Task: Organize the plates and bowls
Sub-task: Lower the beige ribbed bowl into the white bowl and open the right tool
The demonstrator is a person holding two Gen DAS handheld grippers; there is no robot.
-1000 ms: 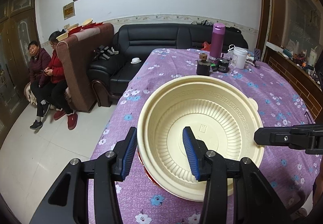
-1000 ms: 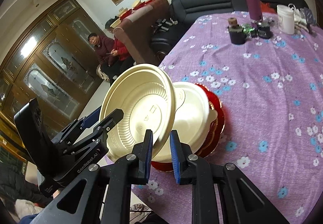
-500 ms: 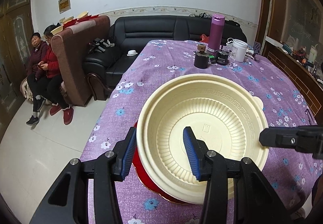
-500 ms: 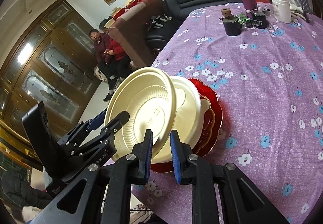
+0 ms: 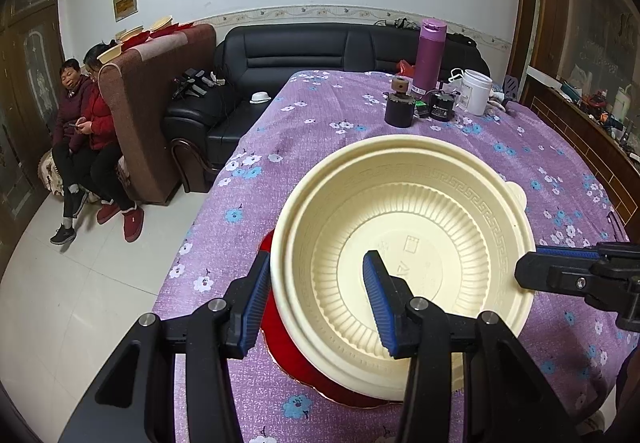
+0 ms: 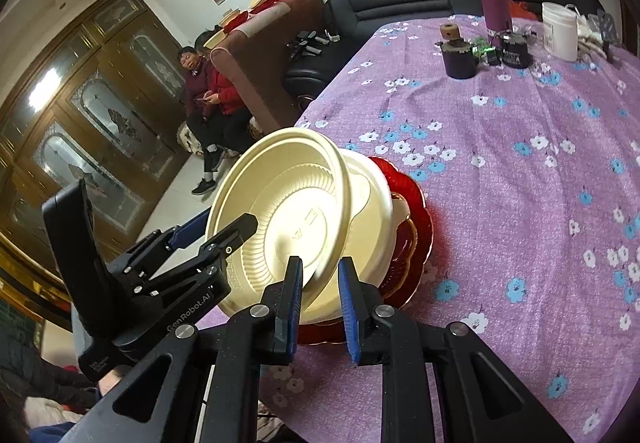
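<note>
A cream plastic bowl (image 5: 404, 243) is held tilted over a second cream bowl (image 6: 372, 211), which sits on stacked red plates (image 6: 416, 231) near the table's left edge. My left gripper (image 5: 316, 299) straddles the top bowl's near rim, one finger inside and one outside, jaws wide. My right gripper (image 6: 320, 283) straddles the same bowl's (image 6: 280, 219) opposite rim with a narrow gap; its fingers (image 5: 560, 275) show in the left wrist view. Whether either gripper presses the rim is unclear.
The table has a purple floral cloth (image 5: 320, 131). At its far end stand a purple flask (image 5: 430, 55), a dark jar (image 5: 399, 107), a black pot (image 5: 442, 109) and a white tub (image 5: 476, 91). A black sofa (image 5: 320, 55) and two seated people (image 5: 84, 111) are left of the table.
The top bowl has tipped lower toward the bowl beneath it. Both grippers have moved with it and kept their hold on its rim.
</note>
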